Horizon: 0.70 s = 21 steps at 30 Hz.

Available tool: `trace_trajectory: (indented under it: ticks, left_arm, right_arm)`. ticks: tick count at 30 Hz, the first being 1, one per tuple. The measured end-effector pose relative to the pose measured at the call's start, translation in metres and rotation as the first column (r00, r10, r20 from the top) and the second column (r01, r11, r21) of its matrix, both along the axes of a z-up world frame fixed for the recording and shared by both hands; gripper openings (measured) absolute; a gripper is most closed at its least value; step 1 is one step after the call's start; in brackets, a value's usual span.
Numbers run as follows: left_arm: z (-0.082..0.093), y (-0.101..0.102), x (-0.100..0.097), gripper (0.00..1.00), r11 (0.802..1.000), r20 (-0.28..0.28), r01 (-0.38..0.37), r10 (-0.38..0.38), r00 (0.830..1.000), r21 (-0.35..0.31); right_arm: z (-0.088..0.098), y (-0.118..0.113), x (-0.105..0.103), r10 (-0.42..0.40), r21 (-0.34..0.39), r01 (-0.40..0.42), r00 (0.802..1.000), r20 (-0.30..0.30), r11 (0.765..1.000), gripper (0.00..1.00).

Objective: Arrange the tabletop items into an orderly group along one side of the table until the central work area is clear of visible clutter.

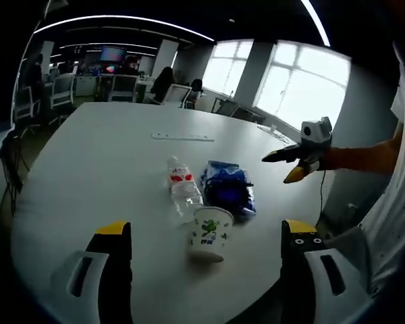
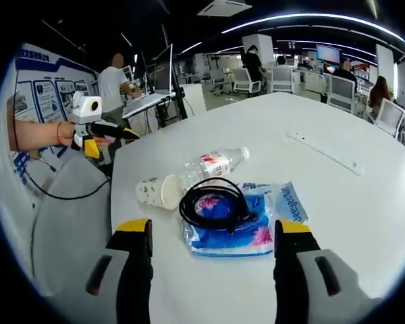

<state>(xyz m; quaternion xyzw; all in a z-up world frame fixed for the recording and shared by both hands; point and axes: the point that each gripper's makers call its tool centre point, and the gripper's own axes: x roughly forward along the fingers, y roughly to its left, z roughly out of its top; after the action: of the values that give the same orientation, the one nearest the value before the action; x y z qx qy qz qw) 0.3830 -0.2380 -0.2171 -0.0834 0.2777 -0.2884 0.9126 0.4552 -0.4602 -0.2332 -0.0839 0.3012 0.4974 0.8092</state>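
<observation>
A white paper cup (image 1: 210, 234) (image 2: 155, 191) with a green print lies on its side near the edge of the white table (image 1: 101, 175) (image 2: 364, 202). A clear water bottle (image 1: 182, 185) (image 2: 212, 164) with a red label lies right behind it. A coiled black cable (image 1: 224, 183) (image 2: 212, 202) rests on a blue plastic packet (image 1: 246, 202) (image 2: 283, 202) beside the bottle. My left gripper (image 1: 206, 228) (image 2: 102, 138) is open and held off the table's edge, short of the cup. My right gripper (image 2: 212, 226) (image 1: 293, 165) is open, short of the packet, with nothing in it.
A long white strip (image 1: 182, 137) (image 2: 324, 152) lies flat farther across the table. Office chairs (image 1: 125, 88), desks and several people stand beyond the far side. Bright windows (image 1: 304, 84) line one wall. A thin black cord (image 2: 67, 194) hangs from the left gripper.
</observation>
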Motion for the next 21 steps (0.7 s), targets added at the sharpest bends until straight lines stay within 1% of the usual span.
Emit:
trace_trajectory:
  ticks: [9, 16, 21]
  left_arm:
    - [0.001, 0.002, -0.001, 0.94, 1.000, -0.001, -0.011, 0.011, 1.000, -0.006]
    - [0.002, 0.003, 0.001, 0.94, 1.000, 0.005, -0.020, 0.020, 1.000, -0.013]
    - [0.002, 0.003, 0.001, 0.94, 1.000, 0.005, -0.025, 0.025, 1.000, -0.017]
  right_arm:
    - [-0.002, 0.013, 0.010, 0.032, -0.006, -0.032, 0.999, 0.001, 0.999, 0.71]
    - [-0.007, 0.019, 0.017, 0.045, -0.022, -0.045, 0.999, 0.000, 0.999, 0.66]
    - [-0.012, 0.023, 0.027, 0.045, -0.041, -0.044, 0.999, 0.006, 0.998, 0.64]
